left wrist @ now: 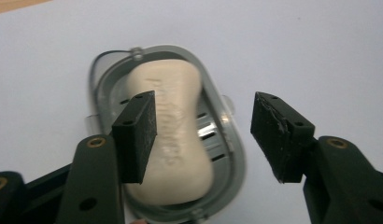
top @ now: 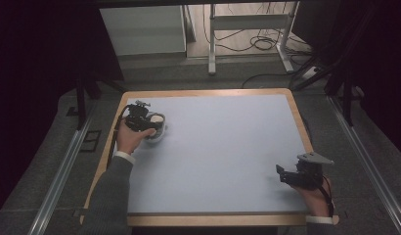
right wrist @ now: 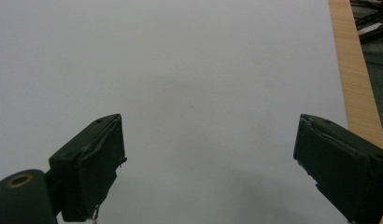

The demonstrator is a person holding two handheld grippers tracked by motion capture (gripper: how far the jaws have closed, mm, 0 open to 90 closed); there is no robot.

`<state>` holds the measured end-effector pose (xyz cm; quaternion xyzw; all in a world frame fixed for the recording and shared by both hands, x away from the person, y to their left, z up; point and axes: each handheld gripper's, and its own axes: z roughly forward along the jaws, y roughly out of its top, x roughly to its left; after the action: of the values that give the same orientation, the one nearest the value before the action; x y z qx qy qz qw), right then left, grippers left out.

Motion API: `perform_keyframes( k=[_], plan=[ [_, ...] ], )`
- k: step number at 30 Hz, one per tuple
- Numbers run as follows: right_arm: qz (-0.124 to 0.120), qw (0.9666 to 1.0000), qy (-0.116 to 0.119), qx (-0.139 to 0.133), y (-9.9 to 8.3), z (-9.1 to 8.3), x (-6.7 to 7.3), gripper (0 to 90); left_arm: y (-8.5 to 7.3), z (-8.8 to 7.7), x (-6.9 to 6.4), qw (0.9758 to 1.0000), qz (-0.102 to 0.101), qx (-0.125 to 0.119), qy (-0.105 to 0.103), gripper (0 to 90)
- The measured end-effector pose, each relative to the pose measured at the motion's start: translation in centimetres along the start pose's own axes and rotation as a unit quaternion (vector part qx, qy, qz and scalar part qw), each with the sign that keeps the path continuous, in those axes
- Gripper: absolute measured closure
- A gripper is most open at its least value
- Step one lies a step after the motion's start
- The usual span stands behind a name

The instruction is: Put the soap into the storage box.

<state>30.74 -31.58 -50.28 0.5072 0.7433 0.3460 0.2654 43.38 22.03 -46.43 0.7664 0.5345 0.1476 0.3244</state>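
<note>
A bar of soap (left wrist: pixel 173 135) lies in a grey soap dish (left wrist: pixel 103 88) near the table's far left corner, directly under the left gripper (left wrist: pixel 203 135). The bar is pale cream, matte and waisted — wider at both rounded ends, pinched in the middle — with embossed lettering along its top, too blurred to read. The dish is an oval of smooth grey plastic with a raised rim and drain slots in its floor, some of them showing beside the bar. A thin clear tab sticks out from the rim at each side.

The left gripper's jaws stand apart above the dish, their black pads flat, blocky and scuffed at the edges; neither pad touches the soap. One pad hangs over the bar's left edge, the other over bare table beyond the dish's rim.

The table (top: pixel 228 147) is a smooth, pale grey-blue sheet framed by a light wooden border. The right gripper (top: pixel 299 175) rests at the near right corner, well apart from the dish, its jaws wide open over bare surface. Beyond the far edge sit a white metal frame (top: pixel 247 24) and loose cables (top: pixel 262 44) on the floor.
</note>
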Motion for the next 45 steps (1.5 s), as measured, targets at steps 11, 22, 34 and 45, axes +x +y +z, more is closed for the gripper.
perform_keyframes(
  k=[11, 22, 34, 45],
  plan=[
    [0.001, 1.0, 0.0, -0.002, 0.0, -0.1, 0.0, 8.7, -0.5, -2.0, -1.1, 0.9986, 0.006, -0.027, -0.046, 34.7],
    [0.002, 1.0, -0.001, -0.003, 0.1, -0.3, 0.0, 8.7, -2.4, -4.8, -3.0, 0.9944, 0.024, -0.058, -0.085, 33.1],
    [0.0, 1.0, 0.0, -0.003, 0.0, -0.3, 0.1, 8.7, -6.9, -5.4, -5.1, 0.9926, 0.041, -0.057, -0.099, 31.9],
    [-0.001, 1.0, 0.001, -0.001, 0.1, -0.2, 0.1, 8.7, -11.1, -4.3, -6.9, 0.9924, 0.033, -0.055, -0.104, 32.7]
  ],
)
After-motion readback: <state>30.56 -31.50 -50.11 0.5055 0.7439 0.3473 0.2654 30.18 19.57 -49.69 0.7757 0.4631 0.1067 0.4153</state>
